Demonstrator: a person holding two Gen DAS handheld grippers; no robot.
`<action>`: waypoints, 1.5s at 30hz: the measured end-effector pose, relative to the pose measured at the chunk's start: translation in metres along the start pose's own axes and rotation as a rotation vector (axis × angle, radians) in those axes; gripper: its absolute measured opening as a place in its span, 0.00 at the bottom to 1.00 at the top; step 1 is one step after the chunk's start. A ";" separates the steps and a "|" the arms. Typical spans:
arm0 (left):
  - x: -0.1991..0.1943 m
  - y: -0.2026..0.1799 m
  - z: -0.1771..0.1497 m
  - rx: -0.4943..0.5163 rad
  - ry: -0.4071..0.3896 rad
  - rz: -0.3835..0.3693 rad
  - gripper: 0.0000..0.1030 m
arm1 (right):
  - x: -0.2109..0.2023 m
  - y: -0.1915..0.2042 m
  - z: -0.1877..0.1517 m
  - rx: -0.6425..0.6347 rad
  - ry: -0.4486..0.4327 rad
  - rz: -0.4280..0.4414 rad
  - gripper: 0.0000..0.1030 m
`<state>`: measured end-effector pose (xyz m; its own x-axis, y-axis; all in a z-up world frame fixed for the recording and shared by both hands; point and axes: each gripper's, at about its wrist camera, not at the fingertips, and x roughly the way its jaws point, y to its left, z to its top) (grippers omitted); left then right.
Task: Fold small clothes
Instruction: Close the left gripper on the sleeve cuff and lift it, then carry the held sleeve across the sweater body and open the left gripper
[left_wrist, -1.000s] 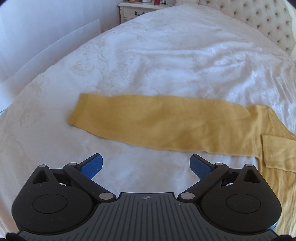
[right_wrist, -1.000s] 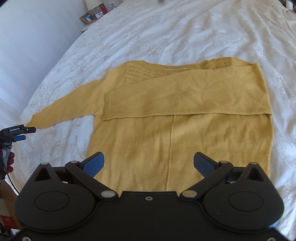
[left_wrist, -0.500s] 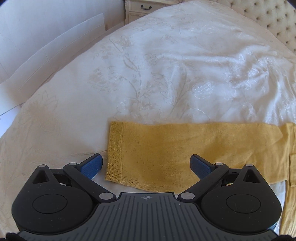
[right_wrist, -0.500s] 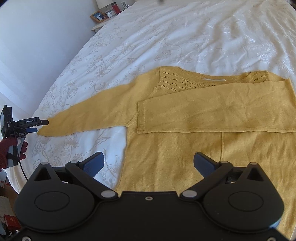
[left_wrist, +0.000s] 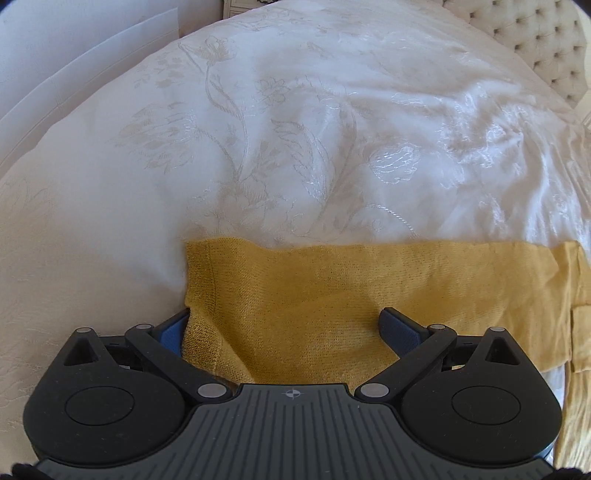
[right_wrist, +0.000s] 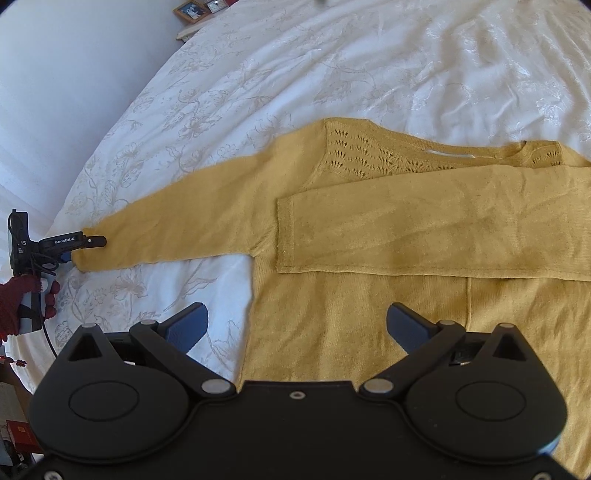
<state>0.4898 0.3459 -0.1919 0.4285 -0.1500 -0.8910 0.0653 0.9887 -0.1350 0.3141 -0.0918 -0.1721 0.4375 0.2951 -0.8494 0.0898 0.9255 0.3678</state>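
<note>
A mustard yellow knit sweater (right_wrist: 369, 314) lies flat on the white bed, one sleeve (right_wrist: 424, 229) folded across its chest. Its other sleeve (right_wrist: 177, 229) stretches out to the left. In the left wrist view that sleeve's cuff (left_wrist: 207, 291) lies between the fingers of my open left gripper (left_wrist: 284, 328); the left pad (left_wrist: 171, 334) is partly hidden behind the cuff edge. The left gripper also shows in the right wrist view (right_wrist: 79, 245) at the cuff end. My right gripper (right_wrist: 297, 325) is open and empty, above the sweater's lower left edge.
The bed has a white embroidered cover (left_wrist: 295, 129) and a tufted headboard (left_wrist: 535, 40). A white wall (right_wrist: 55, 92) runs along the bed's left side. A nightstand with picture frames (right_wrist: 192, 9) stands at the far corner.
My left gripper has moved forward and down onto the sleeve cuff, which now sits between its fingers. My right gripper has shifted left along the sweater's lower part.
</note>
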 end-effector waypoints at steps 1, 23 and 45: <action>0.000 -0.001 0.000 -0.008 -0.004 0.014 0.95 | 0.002 -0.001 0.001 0.003 0.004 -0.002 1.00; -0.086 -0.094 0.024 -0.080 -0.129 -0.250 0.16 | -0.014 -0.039 -0.020 0.091 -0.021 0.053 1.00; -0.070 -0.438 -0.034 0.121 -0.138 -0.464 0.15 | -0.096 -0.191 -0.063 0.175 -0.099 0.145 1.00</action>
<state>0.4004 -0.0766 -0.0853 0.4447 -0.5807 -0.6819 0.3777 0.8119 -0.4451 0.1982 -0.2818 -0.1850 0.5422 0.3890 -0.7448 0.1697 0.8175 0.5504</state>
